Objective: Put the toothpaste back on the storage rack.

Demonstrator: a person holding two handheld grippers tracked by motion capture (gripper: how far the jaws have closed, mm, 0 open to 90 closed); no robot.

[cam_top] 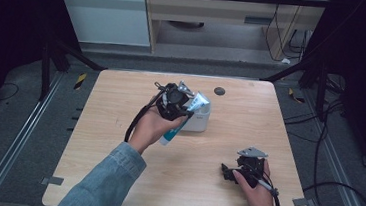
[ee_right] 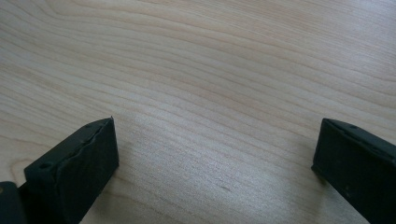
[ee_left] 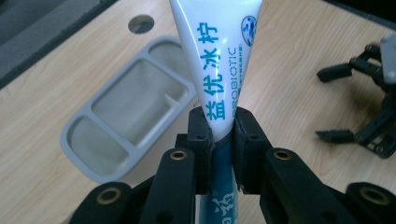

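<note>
The left tongs (ee_left: 223, 135) grip a toothpaste tube (ee_left: 224, 60) lifted just beside the grey holder (ee_left: 84, 154); dropping it in remains. The right tongs (ee_right: 215, 158) rest released on the bench (cam_top: 118, 127).

A light wooden table (cam_top: 248, 139) stands on grey floor (cam_top: 19, 114) before pale cabinets (cam_top: 219, 11).

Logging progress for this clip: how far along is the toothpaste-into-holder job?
Done: the left gripper has picked up the toothpaste tube, jaws shut on it below the printed text. In hand: the tube is held off the table beside the grey three-compartment holder, not yet inside any compartment. Left: probably lowering it in and letting go. The right gripper rests open over bare wood, idle.
</note>
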